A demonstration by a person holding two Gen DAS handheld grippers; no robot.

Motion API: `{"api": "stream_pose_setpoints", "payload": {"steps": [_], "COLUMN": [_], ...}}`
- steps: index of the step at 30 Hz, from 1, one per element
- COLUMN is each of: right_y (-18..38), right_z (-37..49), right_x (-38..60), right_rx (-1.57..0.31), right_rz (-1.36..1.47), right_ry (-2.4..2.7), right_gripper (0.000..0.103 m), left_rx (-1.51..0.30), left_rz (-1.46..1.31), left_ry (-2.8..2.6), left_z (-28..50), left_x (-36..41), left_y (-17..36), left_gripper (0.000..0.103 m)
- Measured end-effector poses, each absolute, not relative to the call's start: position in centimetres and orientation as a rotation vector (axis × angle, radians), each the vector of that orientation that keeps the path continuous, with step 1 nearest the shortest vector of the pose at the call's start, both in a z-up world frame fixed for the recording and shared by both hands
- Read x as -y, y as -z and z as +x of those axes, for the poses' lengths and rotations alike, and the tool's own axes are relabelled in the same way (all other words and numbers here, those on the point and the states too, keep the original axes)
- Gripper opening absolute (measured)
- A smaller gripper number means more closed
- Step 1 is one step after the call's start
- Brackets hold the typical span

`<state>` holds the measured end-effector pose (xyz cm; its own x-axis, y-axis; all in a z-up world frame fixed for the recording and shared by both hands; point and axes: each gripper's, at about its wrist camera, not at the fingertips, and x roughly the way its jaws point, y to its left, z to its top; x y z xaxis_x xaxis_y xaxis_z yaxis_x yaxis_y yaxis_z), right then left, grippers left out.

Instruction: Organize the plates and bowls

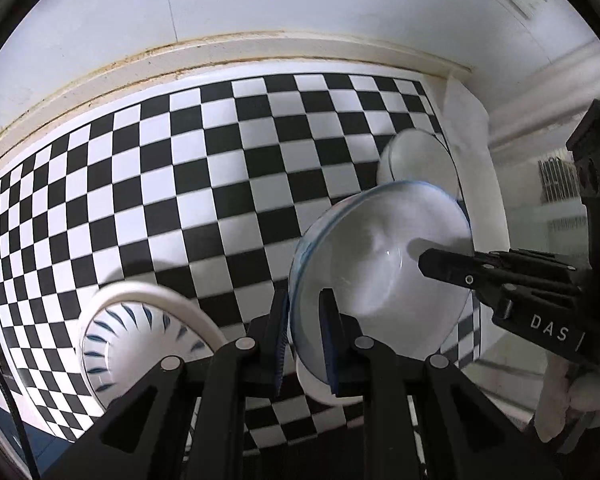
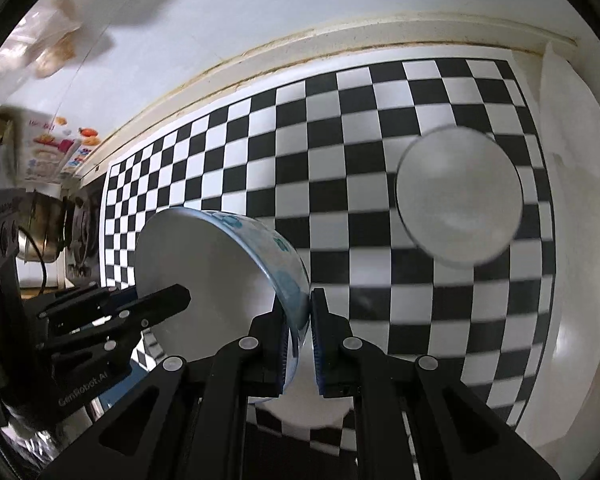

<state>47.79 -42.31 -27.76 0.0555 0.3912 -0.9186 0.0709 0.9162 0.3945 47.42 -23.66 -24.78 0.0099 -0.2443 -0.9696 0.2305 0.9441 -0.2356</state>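
Observation:
A white bowl (image 1: pixel 380 264) with a blue patterned outside (image 2: pixel 288 280) hangs tilted above the checkered mat, held from two sides. My left gripper (image 1: pixel 304 320) is shut on its near rim. My right gripper (image 2: pixel 300 316) is shut on the opposite wall. It reaches in from the right in the left wrist view (image 1: pixel 432 264), and the left gripper shows at the left of the right wrist view (image 2: pixel 172 298). A white bowl with blue stripes (image 1: pixel 140 340) lies on the mat at lower left. A plain white plate (image 2: pixel 460 196) rests farther back on the mat.
The black-and-white checkered mat (image 1: pixel 220 160) covers a white counter that ends at a wall. Another white dish (image 2: pixel 312 408) sits under the held bowl. A metal pot (image 2: pixel 40 232) and printed packaging (image 2: pixel 48 152) stand beyond the mat's left edge.

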Motion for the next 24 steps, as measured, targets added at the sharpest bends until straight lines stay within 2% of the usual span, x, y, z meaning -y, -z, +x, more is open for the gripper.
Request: {"api": "stream_pose_setpoints", "payload": {"steps": [10, 24], "right_y": [29.9, 35.4], "right_z": [41.5, 38.6], "right_x": [42.8, 43.1], "right_rx": [-1.566, -1.679], "right_rz": [0.430, 0.465], "right_ry": [-0.226, -0.197], "right_gripper": [0.012, 0.013], "left_rx": [-1.595, -1.692], "left_rz": [0.005, 0.099], "left_ry": [0.405, 0.390], "left_z": [43.3, 41.1], "left_x": [24.0, 25.7], "left_y": [27.0, 31.8], "left_gripper": [0.013, 0.013]}}
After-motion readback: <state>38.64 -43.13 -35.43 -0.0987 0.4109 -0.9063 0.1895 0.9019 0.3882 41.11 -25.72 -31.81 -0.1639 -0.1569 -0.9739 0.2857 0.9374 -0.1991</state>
